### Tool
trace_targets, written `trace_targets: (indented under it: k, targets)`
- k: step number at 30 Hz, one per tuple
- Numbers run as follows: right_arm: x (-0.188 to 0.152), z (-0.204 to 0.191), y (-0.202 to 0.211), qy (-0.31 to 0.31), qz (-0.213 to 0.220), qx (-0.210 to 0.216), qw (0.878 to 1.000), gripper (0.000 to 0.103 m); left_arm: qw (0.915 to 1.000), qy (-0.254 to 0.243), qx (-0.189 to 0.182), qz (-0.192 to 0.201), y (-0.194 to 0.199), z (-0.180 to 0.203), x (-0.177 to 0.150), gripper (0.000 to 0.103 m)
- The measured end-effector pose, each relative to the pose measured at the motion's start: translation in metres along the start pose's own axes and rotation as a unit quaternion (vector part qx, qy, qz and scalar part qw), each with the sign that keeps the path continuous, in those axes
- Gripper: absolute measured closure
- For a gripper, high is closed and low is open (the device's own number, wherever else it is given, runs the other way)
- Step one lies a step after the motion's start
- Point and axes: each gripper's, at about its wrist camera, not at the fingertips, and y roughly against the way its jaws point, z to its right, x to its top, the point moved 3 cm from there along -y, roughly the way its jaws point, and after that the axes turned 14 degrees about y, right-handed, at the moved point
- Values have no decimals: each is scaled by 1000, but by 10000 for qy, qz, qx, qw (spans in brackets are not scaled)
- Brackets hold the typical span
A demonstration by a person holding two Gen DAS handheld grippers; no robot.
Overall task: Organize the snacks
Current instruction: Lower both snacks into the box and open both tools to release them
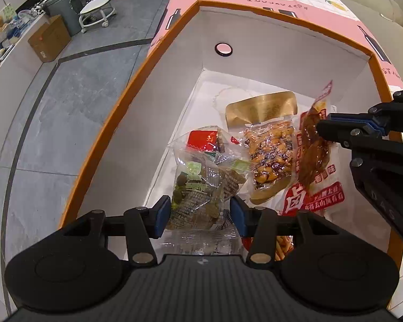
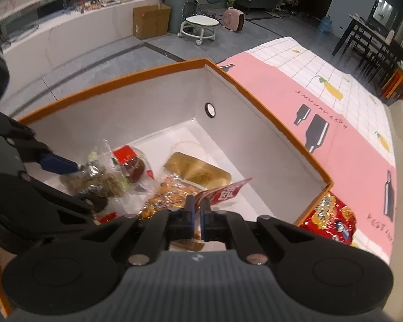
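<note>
An orange-rimmed white box (image 1: 158, 86) holds several snack packs. My left gripper (image 1: 200, 213) is inside the box, its blue pads closed on a clear pack of green and brown snacks (image 1: 201, 187). My right gripper (image 2: 198, 216) is shut on a red-and-white pack of brown braised meat (image 1: 315, 150), held over the box's right side; its red edge (image 2: 225, 193) sticks up past the fingers. In the box lie a gold-topped pack of orange snacks (image 1: 268, 145) and a red-labelled pack (image 1: 204, 139). The left gripper also shows in the right wrist view (image 2: 78, 167).
The box (image 2: 268, 131) sits on a pink and white checked tablecloth (image 2: 349, 139). A red patterned snack bag (image 2: 333, 220) lies on the cloth outside the box's right wall. Grey tiled floor, a cardboard carton (image 2: 150, 21) and a white wheeled stool (image 2: 200, 26) lie beyond.
</note>
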Motion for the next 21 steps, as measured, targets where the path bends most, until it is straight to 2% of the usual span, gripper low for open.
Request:
trace_targets:
  k: [7,9,11,13,17,21]
  targets:
    - [-2,4,-2,167,-170,-285,9993,102,9998,8,84,186,9,-2,3,44]
    - [-2,5,2,209,-152,-355,9990,102,9997,6,68,232,13,-2,5,40]
    - [0,6,5,235,-127,-409,9988,98,9995,-4,78,293,18,-2,6,36]
    - [2,7,10,229,-77,-393,9989,85,9995,-17,97,297,23,-1,6,33]
    - [4,10,23,168,79,-331,9993,80,9996,24,63,274,35,2,7,29]
    - [5,18,40,-59,262,-232,9994,72,9991,72,1,428,52,3,8,29]
